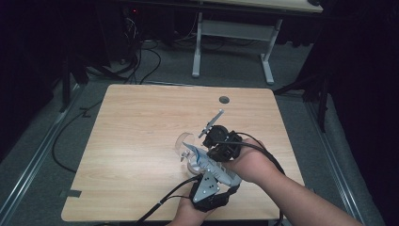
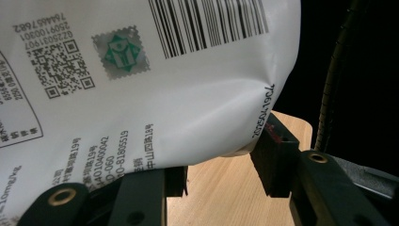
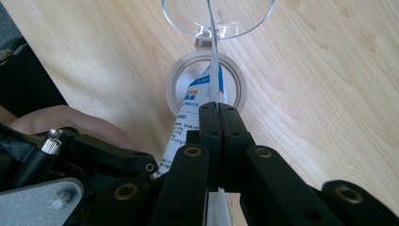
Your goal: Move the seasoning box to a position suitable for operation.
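Two grippers share one white pouch (image 1: 207, 162) near the front of the wooden table (image 1: 141, 141), and the work in hand looks like tearing or opening it over a clear cup (image 1: 184, 143).

Starting at the left, the left gripper (image 1: 214, 176) comes in from the bottom edge of the high view, its grey plate uppermost. In the left gripper view the pouch (image 2: 141, 80) bulges between the two black jaws, its barcode and printed codes facing the camera; the jaws stand partway closed and press against its sides, so this gripper grips the body of the pouch.

Further right, the right gripper (image 1: 219, 146) has its jaws fully closed on a thin edge of the pouch (image 3: 212, 70), which stands like a blade between the pads in the right gripper view. Beyond the jaws lie a round beige ring (image 3: 237, 77), probably the cup's lid or a base, and the clear cup (image 3: 219, 19) on its side, mouth towards the camera.

To do the step well, the left gripper should hold the body steady without squeezing contents upward, while the right pulls the pinched edge away cleanly, keeping the opening above the cup. The pouch sits just over the ring, near the cup's rim.
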`<state>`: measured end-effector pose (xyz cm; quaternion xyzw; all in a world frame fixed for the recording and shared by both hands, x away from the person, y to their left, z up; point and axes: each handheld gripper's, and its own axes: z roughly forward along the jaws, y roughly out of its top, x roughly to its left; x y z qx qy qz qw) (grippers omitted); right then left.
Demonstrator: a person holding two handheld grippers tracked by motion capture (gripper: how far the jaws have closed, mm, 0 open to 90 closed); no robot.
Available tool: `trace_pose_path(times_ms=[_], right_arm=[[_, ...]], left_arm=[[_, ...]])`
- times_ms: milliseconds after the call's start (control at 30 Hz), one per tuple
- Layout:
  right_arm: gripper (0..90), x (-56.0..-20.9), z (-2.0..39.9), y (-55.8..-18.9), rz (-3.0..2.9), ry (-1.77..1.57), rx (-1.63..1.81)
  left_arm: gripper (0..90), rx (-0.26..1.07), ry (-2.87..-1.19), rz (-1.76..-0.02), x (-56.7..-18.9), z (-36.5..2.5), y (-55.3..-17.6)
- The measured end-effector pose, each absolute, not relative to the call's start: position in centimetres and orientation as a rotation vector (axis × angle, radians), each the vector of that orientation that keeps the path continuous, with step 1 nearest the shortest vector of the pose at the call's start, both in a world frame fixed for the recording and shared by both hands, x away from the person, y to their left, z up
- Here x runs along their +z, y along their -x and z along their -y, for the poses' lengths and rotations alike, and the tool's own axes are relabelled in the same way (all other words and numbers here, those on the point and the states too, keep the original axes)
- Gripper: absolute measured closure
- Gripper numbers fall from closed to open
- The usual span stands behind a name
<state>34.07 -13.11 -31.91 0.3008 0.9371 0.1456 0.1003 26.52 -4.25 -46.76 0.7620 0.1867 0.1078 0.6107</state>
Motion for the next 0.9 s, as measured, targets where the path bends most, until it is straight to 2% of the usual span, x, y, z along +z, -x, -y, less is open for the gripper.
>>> trace_pose_path(times_ms=[900], right_arm=[[89.8,-32.13,12.76,-34.24,-2.776,-0.871,0.432]], left_arm=[[57.8,0.251,-1.756,-0.432,-46.76,4.11,-26.28]])
